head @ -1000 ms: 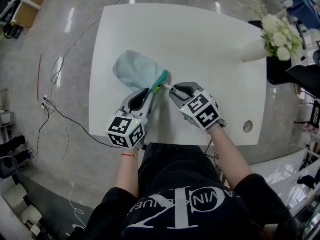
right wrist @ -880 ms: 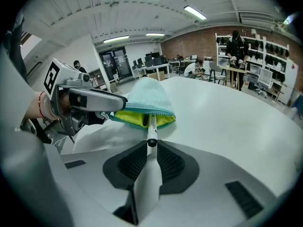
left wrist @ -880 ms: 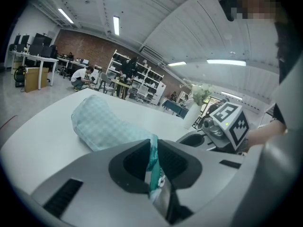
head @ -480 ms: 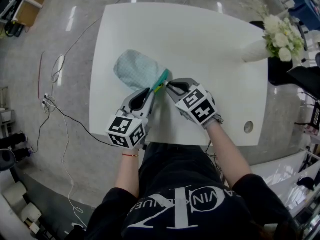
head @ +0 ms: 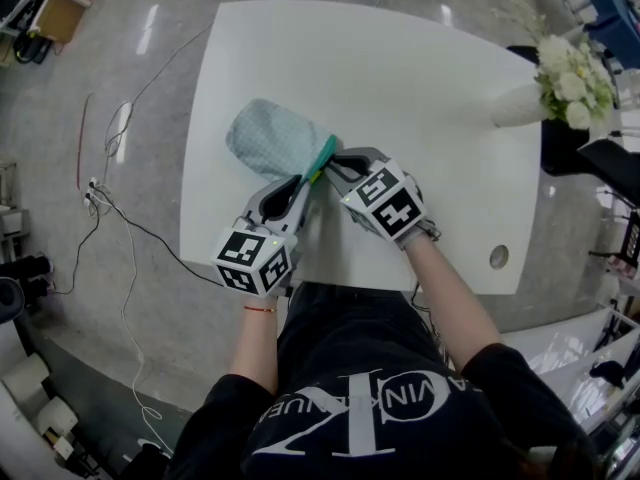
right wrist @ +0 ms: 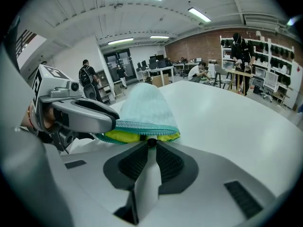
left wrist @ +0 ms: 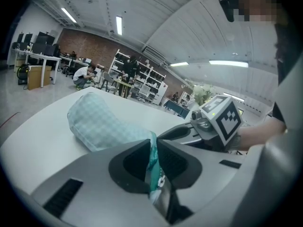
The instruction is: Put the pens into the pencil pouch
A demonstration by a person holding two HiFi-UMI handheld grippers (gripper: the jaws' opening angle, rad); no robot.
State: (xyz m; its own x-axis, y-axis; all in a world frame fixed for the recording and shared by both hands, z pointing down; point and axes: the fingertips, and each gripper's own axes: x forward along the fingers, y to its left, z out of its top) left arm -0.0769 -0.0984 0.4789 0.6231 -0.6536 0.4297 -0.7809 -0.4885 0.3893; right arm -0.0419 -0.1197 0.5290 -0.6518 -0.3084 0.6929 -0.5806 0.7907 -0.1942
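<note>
A pale teal checked pouch (head: 270, 140) lies on the white table (head: 400, 78). My left gripper (head: 302, 182) is shut on the pouch's teal zipper edge (left wrist: 152, 151) and holds the mouth up. The mouth gapes toward my right gripper (head: 336, 164), showing a yellow lining (right wrist: 137, 136). A white pen (right wrist: 146, 186) runs between the right gripper's jaws, which have just been closing on it. Its dark tip sits at the pouch's opening. The two grippers are nearly touching at the mouth.
A white vase of white flowers (head: 565, 73) stands at the table's far right corner. A round hole (head: 498, 256) is in the table near its front right edge. Cables (head: 120, 228) trail on the floor to the left.
My right gripper has slid left, bringing the pen up to the pouch's mouth. The left gripper and the pouch have stayed put.
</note>
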